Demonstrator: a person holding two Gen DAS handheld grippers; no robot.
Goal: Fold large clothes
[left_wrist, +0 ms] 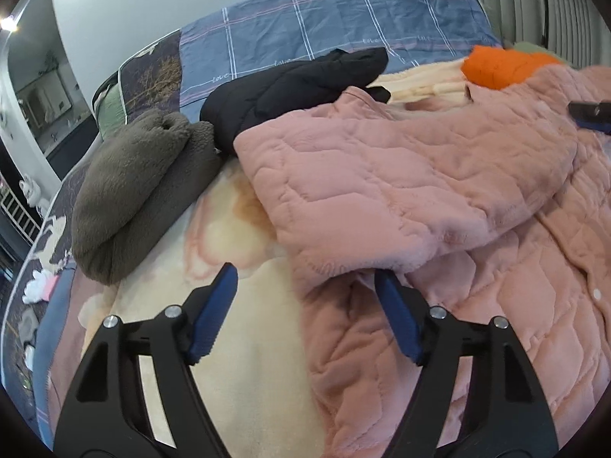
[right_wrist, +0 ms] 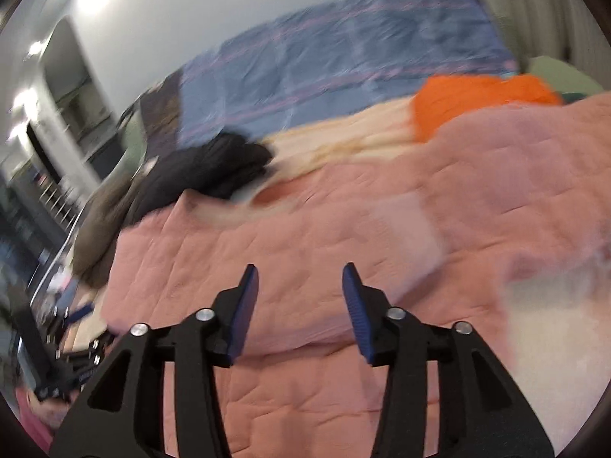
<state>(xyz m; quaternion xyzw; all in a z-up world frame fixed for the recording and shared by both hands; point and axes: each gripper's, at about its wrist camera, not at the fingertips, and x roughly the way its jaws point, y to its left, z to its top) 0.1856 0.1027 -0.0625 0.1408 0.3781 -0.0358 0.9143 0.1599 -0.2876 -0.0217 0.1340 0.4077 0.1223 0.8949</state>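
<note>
Five garments are lying on one bed: one pink quilted coat, one brown fleece, one black jacket, one orange piece and one pale green piece showing behind it. One cream blanket and one blue plaid cover are lying beneath them. Two grippers, left and right, are showing, each with two blue pads.

Your left gripper and right gripper look alike: black angular arms with triangular cut-outs, two silver round screw heads per side, and ribbed blue pads lining the jaws.
</note>
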